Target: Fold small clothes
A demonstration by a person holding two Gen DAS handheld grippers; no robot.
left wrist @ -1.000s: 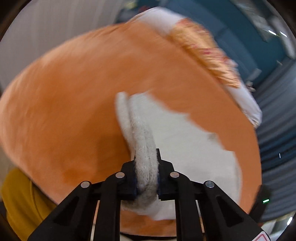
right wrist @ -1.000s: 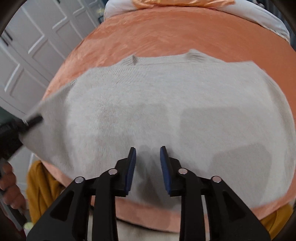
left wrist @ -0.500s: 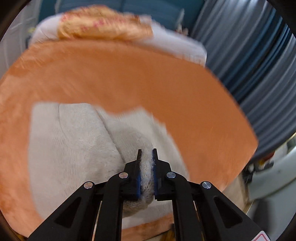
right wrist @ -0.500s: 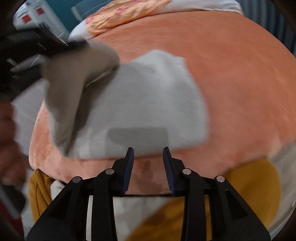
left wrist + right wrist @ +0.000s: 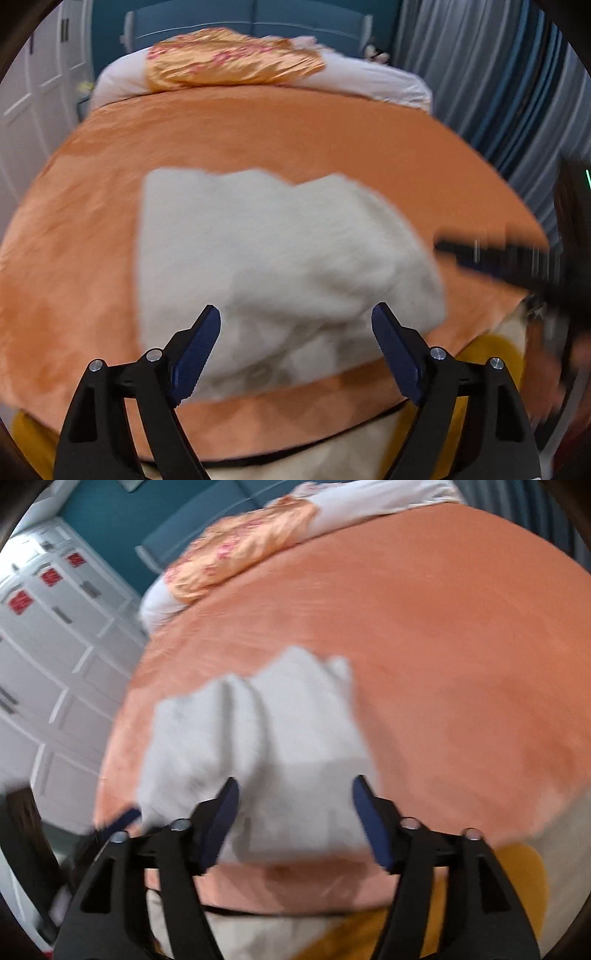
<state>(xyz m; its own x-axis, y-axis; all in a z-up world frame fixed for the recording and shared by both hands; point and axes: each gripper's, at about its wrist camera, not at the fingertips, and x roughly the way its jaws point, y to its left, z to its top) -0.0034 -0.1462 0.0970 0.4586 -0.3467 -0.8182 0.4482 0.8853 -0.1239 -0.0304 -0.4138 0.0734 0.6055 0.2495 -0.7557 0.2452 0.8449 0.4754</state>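
A cream knitted garment lies folded on the orange bedspread near the front edge of the bed. My left gripper is open and empty, held just above the garment's near edge. In the right wrist view the same garment lies in layered folds. My right gripper is open and empty over its near edge. The right gripper also shows as a dark blur at the right of the left wrist view.
An orange patterned pillow on white bedding lies at the head of the bed. White cabinet doors stand on the left, and grey-blue curtains on the right. Yellow fabric hangs below the bed's front edge.
My left gripper let go of the garment's folded part and opened wide. My right gripper opened wider. The folded-over part now lies flat on the garment.
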